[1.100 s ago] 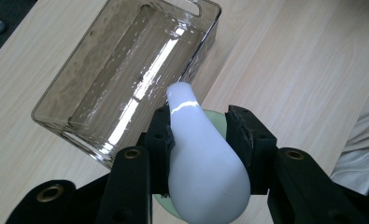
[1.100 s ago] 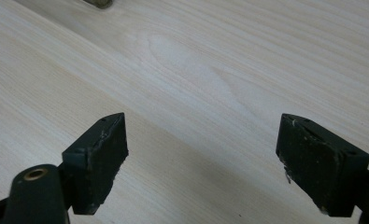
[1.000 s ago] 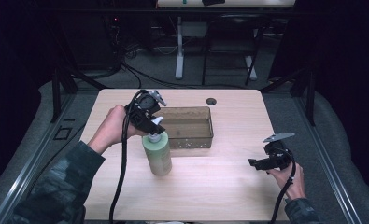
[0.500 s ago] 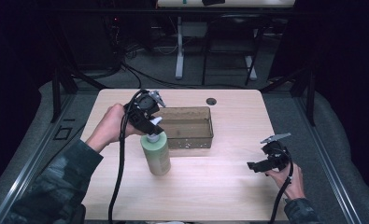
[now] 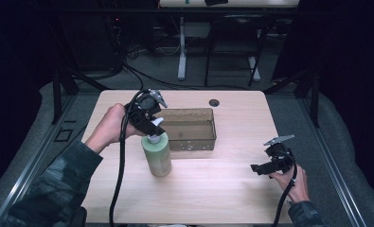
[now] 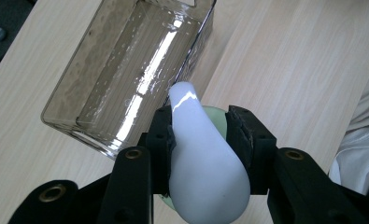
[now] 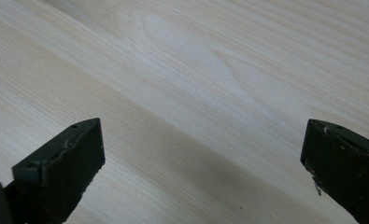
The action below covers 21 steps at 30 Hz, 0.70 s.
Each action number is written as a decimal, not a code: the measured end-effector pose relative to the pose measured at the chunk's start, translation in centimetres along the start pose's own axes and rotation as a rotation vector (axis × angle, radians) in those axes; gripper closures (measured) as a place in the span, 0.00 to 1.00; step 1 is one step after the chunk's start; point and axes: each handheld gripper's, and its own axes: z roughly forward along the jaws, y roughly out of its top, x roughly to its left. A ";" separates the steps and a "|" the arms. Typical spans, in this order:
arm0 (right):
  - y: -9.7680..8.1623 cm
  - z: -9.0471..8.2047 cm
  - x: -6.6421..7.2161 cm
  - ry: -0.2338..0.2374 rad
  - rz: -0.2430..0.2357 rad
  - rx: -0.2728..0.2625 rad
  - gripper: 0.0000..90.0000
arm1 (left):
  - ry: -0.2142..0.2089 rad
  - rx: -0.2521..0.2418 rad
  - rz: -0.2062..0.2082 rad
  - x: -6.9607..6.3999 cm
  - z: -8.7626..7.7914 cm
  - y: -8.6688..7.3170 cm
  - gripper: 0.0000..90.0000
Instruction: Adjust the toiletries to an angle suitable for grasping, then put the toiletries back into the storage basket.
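Clamping the white pump head [image 6: 205,172] of a green soap bottle [image 5: 157,155], the left gripper [image 5: 149,124] holds it upright on the table [image 5: 213,189], beside the clear bin [image 5: 194,142]; the right gripper [image 5: 262,169], just opened, hangs wide and empty.

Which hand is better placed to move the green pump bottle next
Left. The left gripper is already shut on the white pump head of the green bottle, beside the clear bin. The right gripper is open over bare table, far from the bottle.
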 end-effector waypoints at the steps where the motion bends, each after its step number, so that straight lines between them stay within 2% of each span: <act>1: 0.0 0.0 0.0 0.000 0.000 0.000 0.00 | 0.001 0.000 -0.002 0.0 -0.1 0.0 0.70; 21: 0.0 0.0 0.0 0.006 -0.009 0.015 0.00 | 0.005 0.021 0.024 0.5 -2.6 1.2 0.70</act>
